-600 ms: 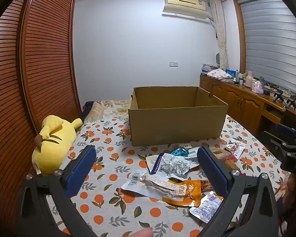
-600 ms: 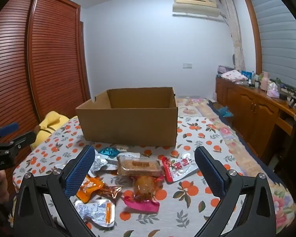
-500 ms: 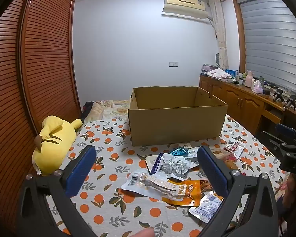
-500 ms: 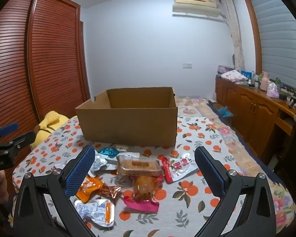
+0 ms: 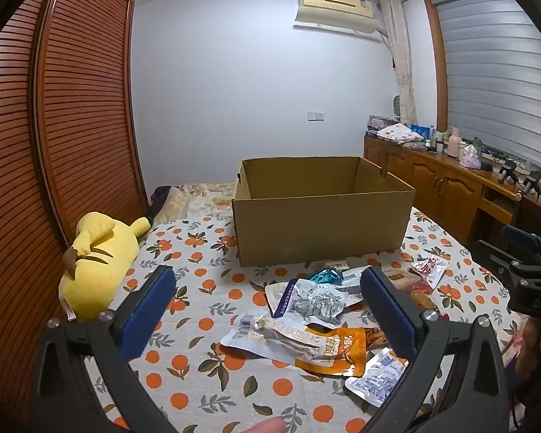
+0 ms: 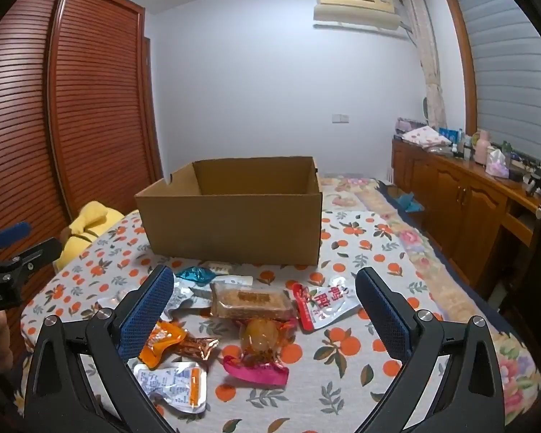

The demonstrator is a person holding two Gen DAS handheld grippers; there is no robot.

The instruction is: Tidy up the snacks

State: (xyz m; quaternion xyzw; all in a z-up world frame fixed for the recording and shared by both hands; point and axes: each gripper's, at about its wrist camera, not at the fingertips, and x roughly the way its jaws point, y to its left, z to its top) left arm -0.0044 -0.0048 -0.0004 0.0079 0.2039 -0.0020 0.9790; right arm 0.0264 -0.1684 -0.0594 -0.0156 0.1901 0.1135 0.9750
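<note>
An open cardboard box [image 5: 321,223] [image 6: 234,227] stands on the orange-patterned bedspread. Several snack packets lie in front of it: a silver packet [image 5: 313,299], an orange packet [image 5: 337,351], a clear-wrapped brown cake [image 6: 252,299], a red and white pouch [image 6: 321,303], a pink-wrapped round snack [image 6: 258,346], a teal candy [image 6: 194,275]. My left gripper [image 5: 267,310] is open and empty above the packets. My right gripper [image 6: 259,306] is open and empty above the cake. Each gripper shows at the edge of the other's view.
A yellow plush toy [image 5: 97,256] lies at the bed's left side by the slatted wooden wardrobe [image 5: 54,144]. Wooden cabinets with clutter [image 5: 451,180] run along the right wall. The bed edge falls away on the right [image 6: 469,288].
</note>
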